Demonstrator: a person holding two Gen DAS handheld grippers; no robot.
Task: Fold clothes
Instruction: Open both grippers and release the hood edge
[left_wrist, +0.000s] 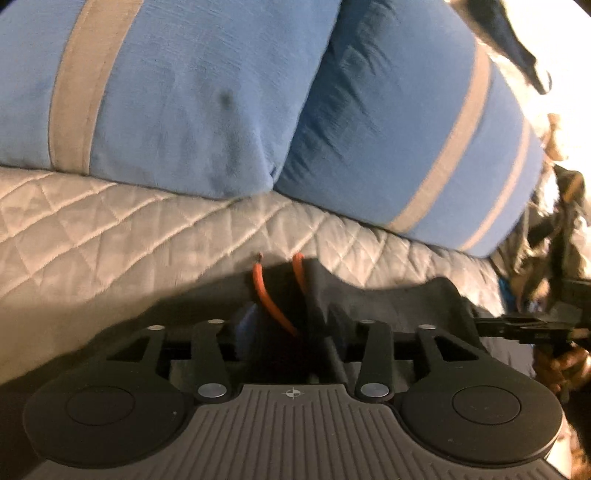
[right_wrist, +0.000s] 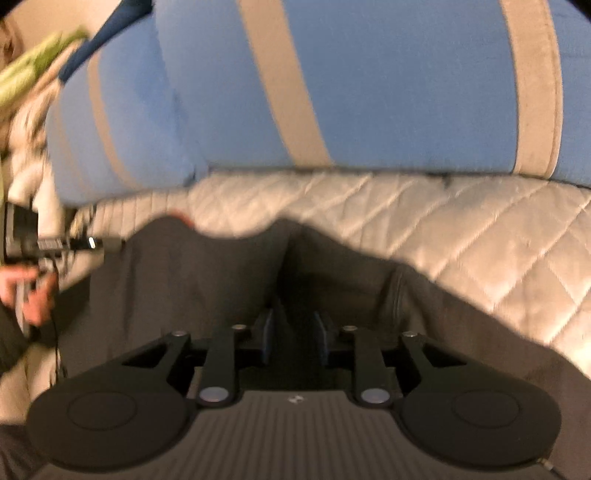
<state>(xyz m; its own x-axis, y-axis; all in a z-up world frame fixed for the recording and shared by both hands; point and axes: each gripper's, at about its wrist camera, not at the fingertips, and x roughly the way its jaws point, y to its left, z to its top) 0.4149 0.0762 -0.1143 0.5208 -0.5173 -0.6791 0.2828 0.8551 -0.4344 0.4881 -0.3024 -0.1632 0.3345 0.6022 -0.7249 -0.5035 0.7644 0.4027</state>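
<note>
A dark grey garment (left_wrist: 406, 299) with an orange drawstring (left_wrist: 262, 291) is held up over the bed between both grippers. My left gripper (left_wrist: 291, 328) is shut on its edge, where the two orange cord ends stick out from the fingers. In the right wrist view the same garment (right_wrist: 184, 266) spreads out in front, and my right gripper (right_wrist: 293, 332) is shut on a fold of it, cloth pinched between the blue pads (right_wrist: 266, 332). The other gripper (right_wrist: 74, 243) appears at the left edge, held by a hand (right_wrist: 33, 295).
A pale quilted bed cover (left_wrist: 110, 221) lies under the garment. Two blue pillows with grey stripes (left_wrist: 184, 110) stand behind it, close ahead. Mixed clothes are piled at the right edge (left_wrist: 554, 229). A green cloth (right_wrist: 37, 74) lies at the upper left of the right wrist view.
</note>
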